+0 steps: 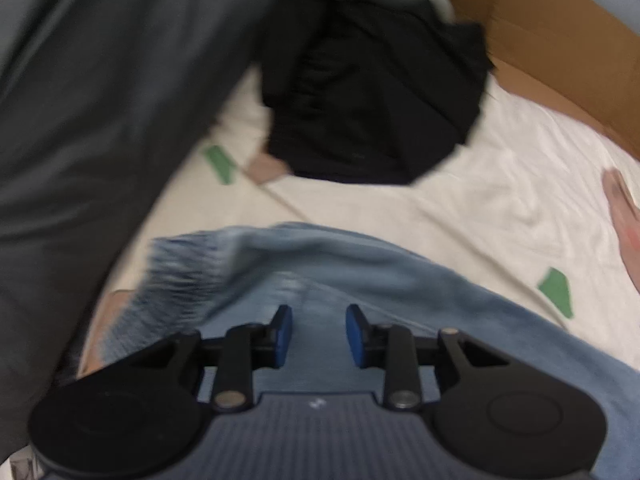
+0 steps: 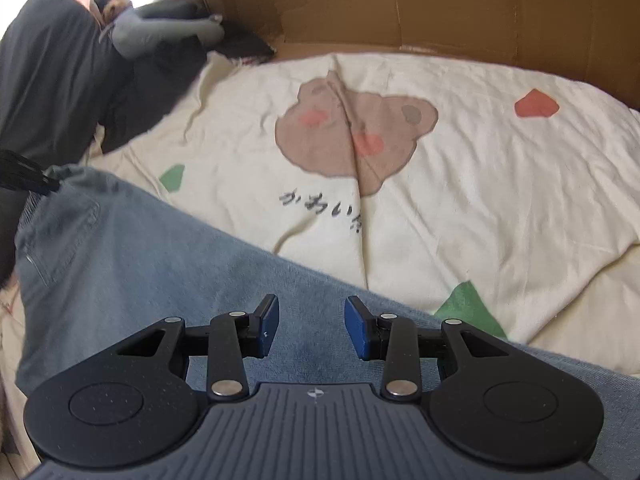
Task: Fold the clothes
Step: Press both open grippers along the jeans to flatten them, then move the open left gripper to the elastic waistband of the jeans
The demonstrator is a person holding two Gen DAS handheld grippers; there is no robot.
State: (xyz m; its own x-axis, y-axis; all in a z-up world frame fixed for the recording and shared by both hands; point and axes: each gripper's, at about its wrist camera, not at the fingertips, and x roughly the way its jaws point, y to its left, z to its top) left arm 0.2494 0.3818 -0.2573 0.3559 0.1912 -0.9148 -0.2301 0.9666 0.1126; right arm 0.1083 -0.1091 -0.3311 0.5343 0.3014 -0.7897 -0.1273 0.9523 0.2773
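Light blue jeans (image 1: 320,256) lie flat on a cream bedsheet (image 1: 480,184); their gathered waistband (image 1: 176,276) shows at the left of the left wrist view. My left gripper (image 1: 319,316) hovers open just over the denim near that waistband, with nothing between its blue pads. In the right wrist view the jeans (image 2: 160,248) stretch across the lower left, back pocket (image 2: 60,236) at the left. My right gripper (image 2: 311,312) is open above the leg fabric, holding nothing. The left wrist view is blurred by motion.
A crumpled black garment (image 1: 376,104) lies beyond the jeans. A dark grey cloth (image 1: 100,120) fills the left side. Cardboard walls (image 2: 440,8) edge the sheet at the back. The sheet (image 2: 500,200) carries a bear print (image 2: 352,136) and green and red patches. Grey clothes (image 2: 168,28) pile far left.
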